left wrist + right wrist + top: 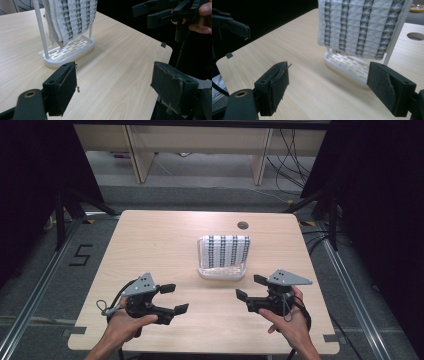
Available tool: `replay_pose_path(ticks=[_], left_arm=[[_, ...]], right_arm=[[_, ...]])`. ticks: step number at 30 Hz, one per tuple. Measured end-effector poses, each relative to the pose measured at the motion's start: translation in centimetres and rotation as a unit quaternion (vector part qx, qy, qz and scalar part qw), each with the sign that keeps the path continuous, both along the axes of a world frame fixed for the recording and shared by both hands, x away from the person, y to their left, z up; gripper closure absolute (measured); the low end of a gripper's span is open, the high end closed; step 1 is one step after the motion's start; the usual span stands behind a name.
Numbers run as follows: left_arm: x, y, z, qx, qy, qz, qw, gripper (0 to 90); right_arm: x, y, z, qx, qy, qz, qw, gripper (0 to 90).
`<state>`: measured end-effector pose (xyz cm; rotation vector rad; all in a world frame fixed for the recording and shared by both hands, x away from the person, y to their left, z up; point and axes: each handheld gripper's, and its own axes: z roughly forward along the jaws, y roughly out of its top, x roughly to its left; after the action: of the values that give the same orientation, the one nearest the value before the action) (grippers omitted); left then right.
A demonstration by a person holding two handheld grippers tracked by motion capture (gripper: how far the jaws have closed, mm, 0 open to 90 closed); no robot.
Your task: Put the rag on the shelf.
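Observation:
A white towel with dark patterned stripes [224,251] hangs over a white rack [222,272] at the middle of the table. The towel [72,20] and the slotted base of the rack [68,51] lie ahead of my left gripper [113,85], whose jaws stand wide apart with nothing between them. My left gripper [174,298] is held low at the front left of the table. My right gripper [251,287] sits at the front right, open and empty. From the right gripper [328,87], the towel [362,25] hangs just ahead above the rack [348,66].
The wooden table [150,250] has a round cable hole [243,225] at its back right. Black stands and cables flank the table on both sides. A pale desk frame [200,150] stands beyond it on the grey floor.

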<state>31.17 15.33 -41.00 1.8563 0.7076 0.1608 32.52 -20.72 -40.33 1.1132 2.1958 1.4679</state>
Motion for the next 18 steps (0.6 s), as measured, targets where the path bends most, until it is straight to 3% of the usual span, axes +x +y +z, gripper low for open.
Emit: replay_pose_path(ticks=[1,2,7,8,9,10,13,16,17,18], left_arm=[[-0.1,0.1,-0.2,-0.003,0.001,-0.001,1.0,19.4],[-0.2,0.1,-0.4,-0.003,0.002,-0.001,1.0,19.3],[-0.7,0.4,-1.5,0.002,0.007,-0.008,0.9999,18.8],[-0.8,0.5,-1.7,-0.002,0.008,-0.012,0.9999,18.7],[-0.9,0.5,-1.9,0.004,0.008,-0.01,0.9999,18.6],[-0.9,0.6,-2.2,0.001,0.008,-0.014,0.9999,18.5],[-1.1,0.8,-2.8,0.015,-0.001,-0.007,0.9999,18.5],[-1.4,1.1,-3.4,0.026,0.002,0.002,0.9997,18.5],[-1.4,1.2,-3.6,0.022,0.002,0.0,0.9998,18.5],[-1.5,1.4,-3.9,0.021,0.005,0.003,0.9998,18.5]], right_arm=[[-0.2,0.1,-0.1,0.005,0.005,0.0,1.0,18.8],[-0.1,-0.1,-0.3,-0.008,-0.01,0.006,0.9999,18.8],[-0.8,0.2,-1.2,0.005,0.005,0.003,1.0,18.7],[-0.7,0.0,-1.3,-0.01,-0.009,0.008,0.9999,18.8],[-1.0,0.2,-1.4,0.005,0.008,0.004,0.9999,18.8],[-1.2,0.2,-1.4,-0.003,0.011,0.0,0.9999,18.8],[-1.2,0.2,-1.8,-0.013,-0.006,0.01,0.9999,18.8],[-1.6,0.4,-2.2,-0.01,0.001,0.015,0.9998,18.9],[-2.0,0.5,-2.2,-0.008,0.017,0.008,0.9998,18.8],[-1.8,0.5,-2.5,-0.006,0.003,0.018,0.9998,18.9]])
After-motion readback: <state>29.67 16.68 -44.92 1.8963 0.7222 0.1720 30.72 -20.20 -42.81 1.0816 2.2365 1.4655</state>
